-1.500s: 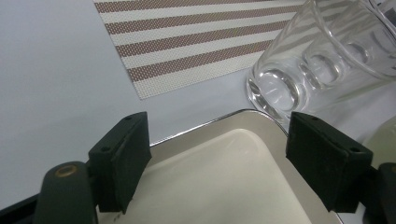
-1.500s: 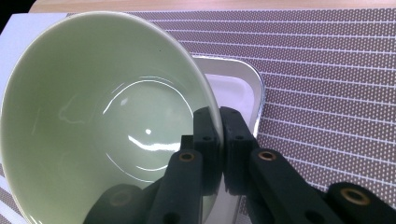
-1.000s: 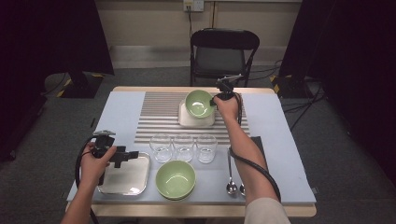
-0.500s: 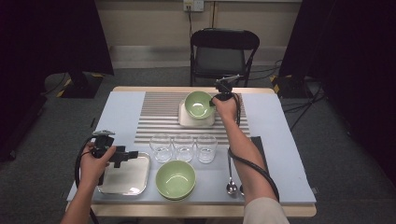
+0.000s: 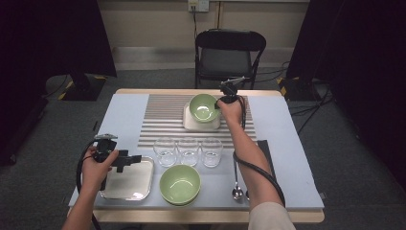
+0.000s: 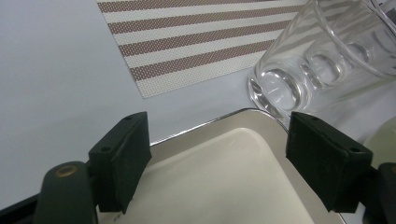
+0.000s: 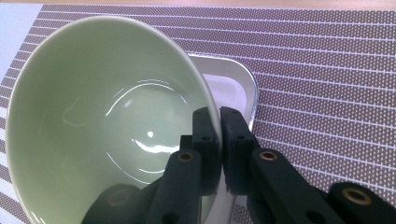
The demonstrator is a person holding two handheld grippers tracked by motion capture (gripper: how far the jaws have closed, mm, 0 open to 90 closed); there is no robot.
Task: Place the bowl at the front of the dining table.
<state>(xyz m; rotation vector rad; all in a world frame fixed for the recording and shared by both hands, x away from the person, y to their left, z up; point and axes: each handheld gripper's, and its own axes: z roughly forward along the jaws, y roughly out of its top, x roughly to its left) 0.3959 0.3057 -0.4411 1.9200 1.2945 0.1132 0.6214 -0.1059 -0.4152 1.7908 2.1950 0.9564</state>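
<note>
My right gripper (image 7: 219,140) pinches the green bowl's (image 7: 102,116) rim, above the small tray (image 5: 201,123) at upper centre. My left gripper (image 6: 217,163) gapes wide, holding nothing, over the steel tray (image 6: 224,177).

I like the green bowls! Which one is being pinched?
The far green bowl, on the small tray on the striped mat. The right hand-held gripper is shut on its rim. The near green bowl sits untouched at the table's front edge.

Overhead light falls evenly on my table (image 5: 287,143); surrounding room is dark. Glare spots mark the green bowl (image 7: 93,121). My near jaws appear slightly soft.
</note>
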